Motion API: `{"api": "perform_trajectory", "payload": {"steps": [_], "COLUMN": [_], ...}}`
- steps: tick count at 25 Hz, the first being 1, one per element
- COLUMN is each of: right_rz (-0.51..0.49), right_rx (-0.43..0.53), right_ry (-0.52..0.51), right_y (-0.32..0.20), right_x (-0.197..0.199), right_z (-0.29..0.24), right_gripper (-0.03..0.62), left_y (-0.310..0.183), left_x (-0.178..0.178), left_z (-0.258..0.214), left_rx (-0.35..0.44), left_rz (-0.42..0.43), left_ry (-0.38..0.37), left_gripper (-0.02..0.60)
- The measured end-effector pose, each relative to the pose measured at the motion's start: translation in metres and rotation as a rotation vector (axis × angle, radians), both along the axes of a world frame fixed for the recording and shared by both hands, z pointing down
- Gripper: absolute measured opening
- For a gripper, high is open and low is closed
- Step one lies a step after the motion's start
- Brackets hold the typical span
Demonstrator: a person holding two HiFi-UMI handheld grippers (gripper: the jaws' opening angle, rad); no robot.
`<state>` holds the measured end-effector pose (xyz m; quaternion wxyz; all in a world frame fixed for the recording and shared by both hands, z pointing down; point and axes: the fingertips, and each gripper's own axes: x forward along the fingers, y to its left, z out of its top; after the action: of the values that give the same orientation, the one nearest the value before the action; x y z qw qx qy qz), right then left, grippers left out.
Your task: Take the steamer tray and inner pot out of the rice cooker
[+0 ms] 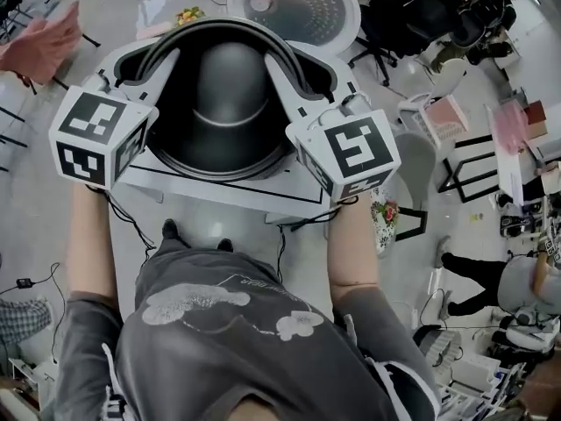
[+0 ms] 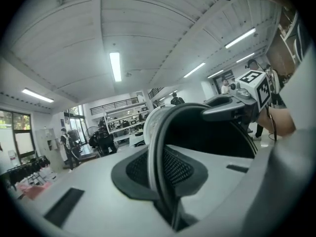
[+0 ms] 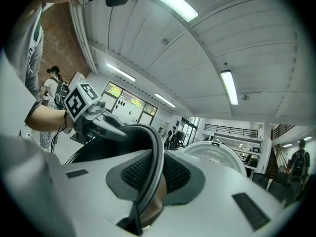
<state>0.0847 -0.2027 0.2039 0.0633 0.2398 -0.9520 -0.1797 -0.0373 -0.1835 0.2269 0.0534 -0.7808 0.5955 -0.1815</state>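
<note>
The dark inner pot (image 1: pixel 223 95) hangs between my two grippers over the white rice cooker (image 1: pixel 210 187). My left gripper (image 1: pixel 165 67) is shut on the pot's left rim. The right gripper (image 1: pixel 282 67) is shut on the right rim. In the left gripper view the rim (image 2: pixel 159 132) runs upright between the ribbed pads of my left gripper (image 2: pixel 162 171), and the right gripper (image 2: pixel 231 105) shows across the pot. In the right gripper view the rim (image 3: pixel 157 142) sits clamped in my right gripper (image 3: pixel 150 174), with the left gripper (image 3: pixel 101 124) opposite.
The cooker's round lid (image 1: pixel 294 3) stands open behind the pot, its perforated inner face up. A flower-patterned item (image 1: pixel 383 217) sits at the table's right edge. Chairs, racks and boxes crowd the floor to the right, and a pink cloth (image 1: pixel 48 38) lies at far left.
</note>
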Motion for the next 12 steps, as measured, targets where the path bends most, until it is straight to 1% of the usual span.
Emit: {"api": "perform_trajectory", "payload": {"steps": [4,8,12], "right_rz": [-0.087,-0.166,-0.223], "right_rx": [0.0,-0.017,-0.037], "right_ry": [0.006,0.028,0.048], "right_y": [0.013,0.029,0.044], "right_x": [-0.05,-0.098,-0.144], "right_z": [-0.003,0.003,0.012], "right_gripper": [0.081,0.081,0.081], "left_y": [0.022,0.046,0.069], "left_x": [-0.047,-0.093,-0.137], "left_z": [-0.002,0.005,0.015], "left_rx": [0.011,-0.001,-0.022], "left_rz": [-0.082,-0.159,-0.227], "left_ry": [0.019,0.051,0.064], "left_gripper": [0.049,0.049,0.049]}}
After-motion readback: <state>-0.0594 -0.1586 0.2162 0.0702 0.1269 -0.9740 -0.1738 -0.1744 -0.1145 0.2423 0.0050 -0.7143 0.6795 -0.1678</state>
